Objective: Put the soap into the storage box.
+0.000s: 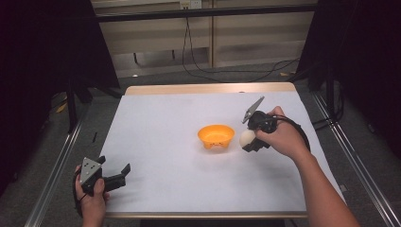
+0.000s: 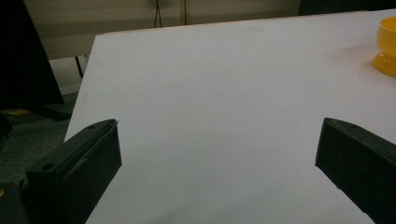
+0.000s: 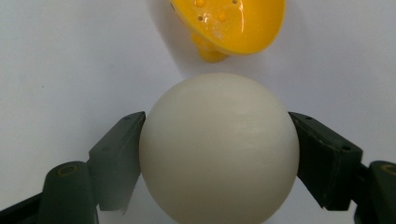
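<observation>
Cream-white and smooth, the ball (image 3: pixel 218 148) is sitting between my right gripper's (image 3: pixel 218 154) jaws, which are pressing on its two sides and grasping it. In the high view I am seeing the ball (image 1: pixel 246 138) held just right of the orange bowl (image 1: pixel 216 135), near the middle of the table and toward its right edge. The right gripper (image 1: pixel 250 140) is pointing left at the bowl, with my right hand (image 1: pixel 283 137) wrapped around it.

The table (image 1: pixel 165 118) is wearing a plain white sheet, with a wooden strip showing along the far edge. Beyond it I am seeing a grey floor, black cables and dark curtains on both sides.

My left gripper (image 1: pixel 120 175) is resting at the near left corner, jaws spread wide and released, my left hand (image 1: pixel 92 201) holding it.

The right gripper view is showing small bumps inside the bowl (image 3: pixel 231 25) and its stubby foot. The left gripper view is catching just the bowl's side (image 2: pixel 385 46) at its right edge.
</observation>
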The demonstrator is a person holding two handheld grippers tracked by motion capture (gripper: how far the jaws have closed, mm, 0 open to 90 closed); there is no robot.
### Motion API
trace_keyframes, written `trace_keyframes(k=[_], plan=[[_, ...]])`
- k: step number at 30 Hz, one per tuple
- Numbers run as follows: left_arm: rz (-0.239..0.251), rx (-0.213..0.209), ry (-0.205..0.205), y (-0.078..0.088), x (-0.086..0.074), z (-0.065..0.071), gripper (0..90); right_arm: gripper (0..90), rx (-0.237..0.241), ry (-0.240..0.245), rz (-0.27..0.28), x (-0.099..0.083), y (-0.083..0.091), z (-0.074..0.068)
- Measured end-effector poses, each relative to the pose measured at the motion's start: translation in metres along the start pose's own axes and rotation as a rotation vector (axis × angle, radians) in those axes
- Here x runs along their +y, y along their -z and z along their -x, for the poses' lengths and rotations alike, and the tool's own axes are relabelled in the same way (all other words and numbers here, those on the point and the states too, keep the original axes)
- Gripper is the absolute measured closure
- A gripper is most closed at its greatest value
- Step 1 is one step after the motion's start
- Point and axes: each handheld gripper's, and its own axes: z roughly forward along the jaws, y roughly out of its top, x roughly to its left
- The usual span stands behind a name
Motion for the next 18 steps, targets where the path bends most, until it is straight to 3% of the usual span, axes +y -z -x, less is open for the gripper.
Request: trace_keyframes(k=[18], plan=[[0.002,0.000,0.000,0.000,0.000,0.000,0.0,22.9,0.027,0.013,0.003,0.020,0.006,0.006]])
